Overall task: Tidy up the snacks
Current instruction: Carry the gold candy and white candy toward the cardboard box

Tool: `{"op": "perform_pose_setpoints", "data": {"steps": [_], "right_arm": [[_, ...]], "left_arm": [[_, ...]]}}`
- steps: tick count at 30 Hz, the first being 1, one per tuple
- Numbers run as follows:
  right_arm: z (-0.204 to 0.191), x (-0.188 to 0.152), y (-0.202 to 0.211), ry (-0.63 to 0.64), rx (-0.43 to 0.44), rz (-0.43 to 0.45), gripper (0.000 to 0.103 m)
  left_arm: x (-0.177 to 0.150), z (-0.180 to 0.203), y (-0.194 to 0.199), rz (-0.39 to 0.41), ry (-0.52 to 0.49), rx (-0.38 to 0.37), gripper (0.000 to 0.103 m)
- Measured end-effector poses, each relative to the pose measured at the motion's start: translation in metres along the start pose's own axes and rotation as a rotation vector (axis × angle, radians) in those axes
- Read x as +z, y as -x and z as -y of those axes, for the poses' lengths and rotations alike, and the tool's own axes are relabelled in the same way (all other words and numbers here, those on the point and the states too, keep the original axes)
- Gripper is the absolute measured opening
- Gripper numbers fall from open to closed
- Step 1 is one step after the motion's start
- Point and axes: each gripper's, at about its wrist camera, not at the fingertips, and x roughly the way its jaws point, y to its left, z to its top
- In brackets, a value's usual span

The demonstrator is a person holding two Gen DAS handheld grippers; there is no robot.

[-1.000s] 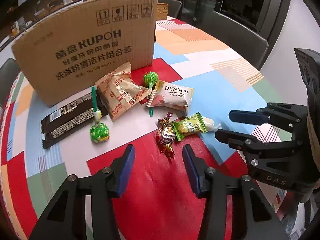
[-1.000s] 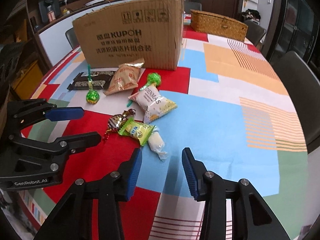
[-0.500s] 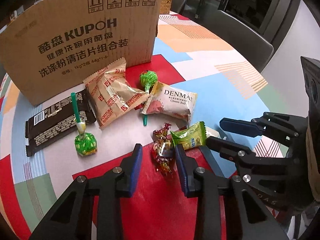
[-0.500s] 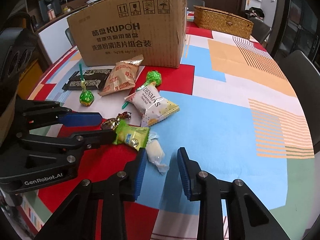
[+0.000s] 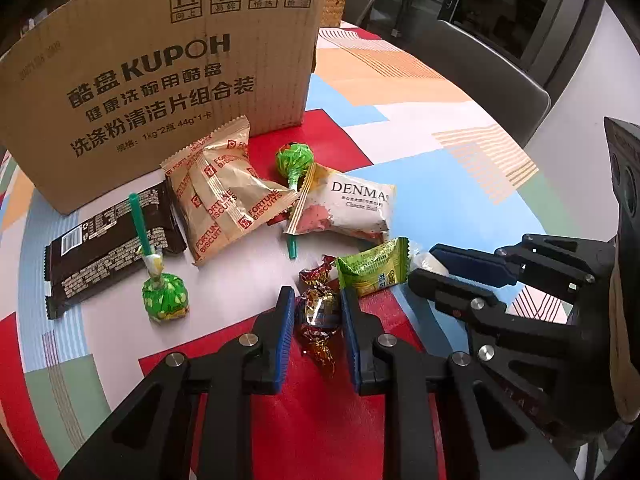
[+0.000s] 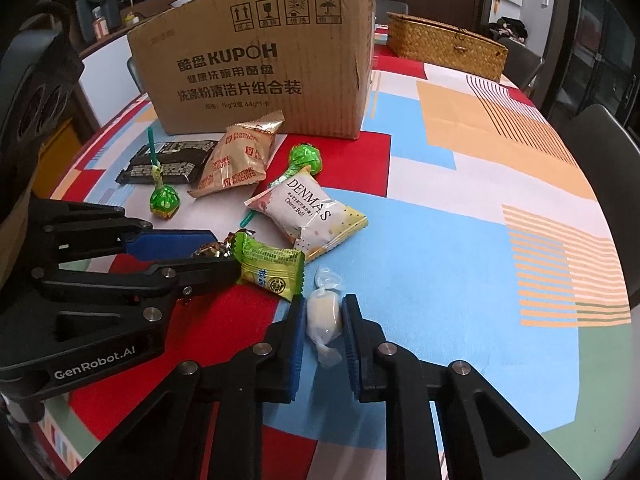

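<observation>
On the patchwork tablecloth [image 6: 460, 240], every snack lies loose in front of the cardboard box [image 6: 260, 80]; sorting looks barely begun. The left gripper [image 5: 316, 324] brackets a crinkly gold-and-red foil candy [image 5: 318, 316], jaws close beside it, though I cannot tell if they pinch yet. The right gripper [image 6: 322, 328] likewise straddles a soft white candy [image 6: 323, 316] in clear twisted wrap. Glossy packets, two green lollipops and a dark bar remain.

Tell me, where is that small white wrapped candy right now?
In the right wrist view, the white candy lies on the blue patch of the tablecloth, between the right gripper fingers, just right of the green packet.
</observation>
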Motion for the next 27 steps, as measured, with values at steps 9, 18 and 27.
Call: {"op": "perform_pose_setpoints", "data": {"steps": [9, 18, 27], "right_arm": [[0.003, -0.003, 0.023, -0.08, 0.012, 0.046, 0.019], [-0.013, 0.003, 0.059, -0.084, 0.035, 0.125, 0.019], [-0.029, 0.019, 0.091, -0.07, 0.042, 0.211, 0.019]], "left_arm": [[-0.008, 0.002, 0.034, 0.07, 0.003, 0.006, 0.024], [-0.011, 0.003, 0.076, 0.16, 0.017, -0.003, 0.024], [-0.006, -0.006, 0.12, 0.267, 0.037, 0.013, 0.024]]}}
